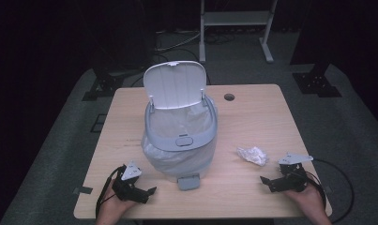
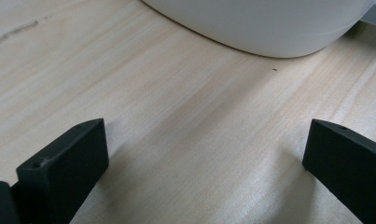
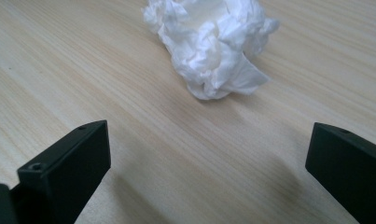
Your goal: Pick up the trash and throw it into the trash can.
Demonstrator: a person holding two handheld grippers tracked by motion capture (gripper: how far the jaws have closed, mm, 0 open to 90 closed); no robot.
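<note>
A white pedal bin (image 1: 179, 140) stands in the middle of the wooden table (image 1: 252, 117), lid up (image 1: 175, 84), a clear bag lining it, its grey pedal (image 1: 188, 182) facing me. A crumpled white tissue (image 1: 252, 155) (image 3: 213, 42) lies on the table to the bin's right. My right gripper (image 1: 266, 182) (image 3: 209, 163) rests near the front right edge, open, the tissue a short way ahead of its jaws. My left gripper (image 1: 149, 193) (image 2: 204, 158) rests at the front left, open and empty, with the bin's rounded base (image 2: 265, 23) just ahead of it.
A round cable hole (image 1: 229, 97) sits at the table's back edge. Beyond the table are a white frame's legs (image 1: 233, 28) and dark stands on grey carpet. Black cables trail from both grippers off the front edge.
</note>
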